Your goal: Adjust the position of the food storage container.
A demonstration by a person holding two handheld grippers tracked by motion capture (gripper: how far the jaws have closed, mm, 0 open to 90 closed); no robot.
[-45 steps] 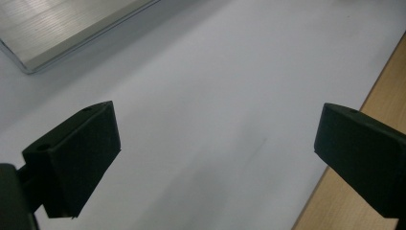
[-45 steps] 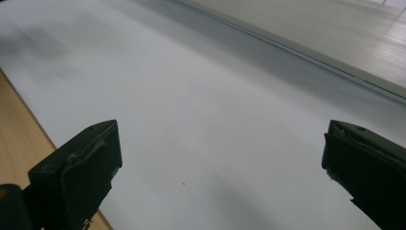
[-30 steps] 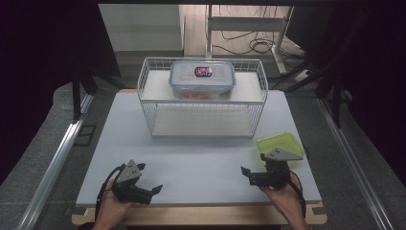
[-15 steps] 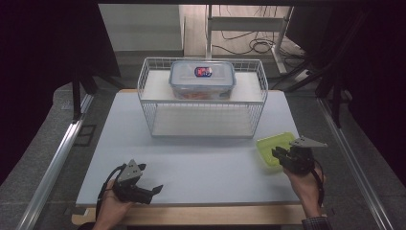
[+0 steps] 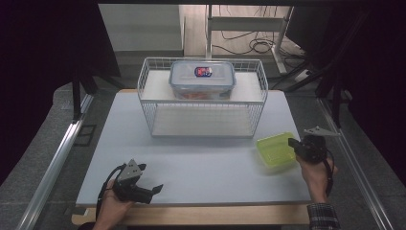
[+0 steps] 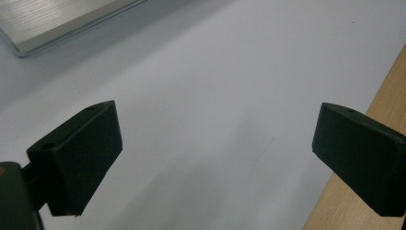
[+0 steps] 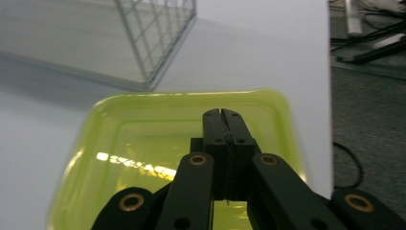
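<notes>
- Where the high view looks down on the white table (image 5: 201, 158), the right gripper (image 5: 293, 143) sits at the right-hand rim of the green container (image 5: 275, 151), which lies flat on the table near its right edge, just in front of the right corner of the wire basket (image 5: 203, 103). A second ago the container was held tilted up off the surface nearer the front edge; it has since been carried back and to the right and lowered. A clear lidded box (image 5: 202, 79) rests on the basket's upper shelf.
- High view, lower left: the left gripper (image 5: 155, 188) rests near the front edge in the person's hand, well apart from the container and unmoved over the last second.
- Left gripper view: its fingers (image 6: 79, 158) stand wide apart over bare table, holding nothing.
- Right gripper view: the fingers (image 7: 223, 125) are pressed together over the container's open hollow (image 7: 143, 143). Whether a thin rim is pinched between them cannot be told.
- Judgement: the set-down appears complete or nearly so; letting go and withdrawing is the likely remaining step.
</notes>
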